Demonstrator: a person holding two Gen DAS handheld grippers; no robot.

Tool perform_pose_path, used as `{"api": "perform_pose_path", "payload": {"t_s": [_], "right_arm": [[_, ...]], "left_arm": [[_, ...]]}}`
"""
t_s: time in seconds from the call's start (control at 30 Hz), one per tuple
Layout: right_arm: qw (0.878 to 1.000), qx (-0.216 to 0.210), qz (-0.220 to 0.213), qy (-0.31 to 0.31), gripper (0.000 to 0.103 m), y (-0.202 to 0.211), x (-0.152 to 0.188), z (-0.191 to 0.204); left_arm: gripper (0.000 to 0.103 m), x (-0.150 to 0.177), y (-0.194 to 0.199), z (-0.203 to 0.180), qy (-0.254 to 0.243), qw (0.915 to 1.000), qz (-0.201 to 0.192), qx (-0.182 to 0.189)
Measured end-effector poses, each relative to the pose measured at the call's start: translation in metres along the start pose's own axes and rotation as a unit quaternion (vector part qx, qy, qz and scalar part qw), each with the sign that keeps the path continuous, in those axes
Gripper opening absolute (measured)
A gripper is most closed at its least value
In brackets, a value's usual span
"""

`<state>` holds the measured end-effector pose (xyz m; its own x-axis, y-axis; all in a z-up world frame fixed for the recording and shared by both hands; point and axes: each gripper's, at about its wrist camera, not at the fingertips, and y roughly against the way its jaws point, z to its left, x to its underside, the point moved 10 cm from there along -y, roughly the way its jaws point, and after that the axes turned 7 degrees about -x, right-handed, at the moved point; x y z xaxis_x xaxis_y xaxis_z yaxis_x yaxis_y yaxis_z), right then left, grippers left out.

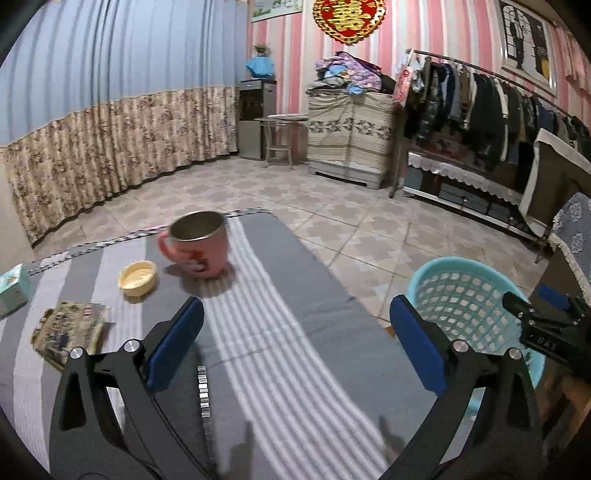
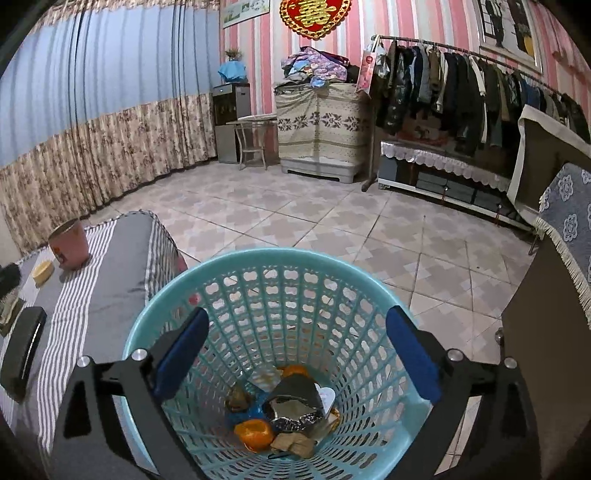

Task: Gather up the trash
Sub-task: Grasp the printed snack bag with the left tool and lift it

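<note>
Trash (image 2: pixel 284 417) is lying in the basket (image 2: pixel 258 258) under the spread, empty right claw (image 2: pixel 295 354). Left claw (image 1: pixel 295 343), also spread and empty, is hovering over the table (image 1: pixel 295 295); it risks knocking the mug (image 1: pixel 199 243).

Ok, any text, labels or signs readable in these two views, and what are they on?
"囍": gold character on the red wall ornament.
"DAS", partly legible: white marking on the right gripper body, seen in the left wrist view.
Pink mug print: blurred, unreadable.
Small box at the table's left edge: print too small.
Wall posters: too small.
</note>
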<state>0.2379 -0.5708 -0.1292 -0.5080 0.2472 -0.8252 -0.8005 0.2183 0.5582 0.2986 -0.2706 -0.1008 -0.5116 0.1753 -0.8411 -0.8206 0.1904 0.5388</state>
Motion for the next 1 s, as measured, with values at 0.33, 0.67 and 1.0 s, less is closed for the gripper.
{"api": "perform_pose_path", "payload": {"t_s": [0.33, 0.67, 1.0], "right_arm": [[1.000, -0.012, 0.005, 0.001, 0.096, -0.002, 0.003, 0.024], [0.999, -0.034, 0.027, -0.003, 0.096, -0.012, 0.014, 0.043], [0.999, -0.031, 0.039, 0.009, 0.096, -0.019, 0.023, 0.048]], "left_arm": [[0.097, 0.015, -0.002, 0.106, 0.005, 0.9962, 0.017, -0.085], [0.097, 0.041, -0.034, 0.254, 0.051, 0.9806, 0.082, -0.170], [0.087, 0.071, -0.088, 0.295, 0.080, 0.9731, 0.156, -0.149]]}}
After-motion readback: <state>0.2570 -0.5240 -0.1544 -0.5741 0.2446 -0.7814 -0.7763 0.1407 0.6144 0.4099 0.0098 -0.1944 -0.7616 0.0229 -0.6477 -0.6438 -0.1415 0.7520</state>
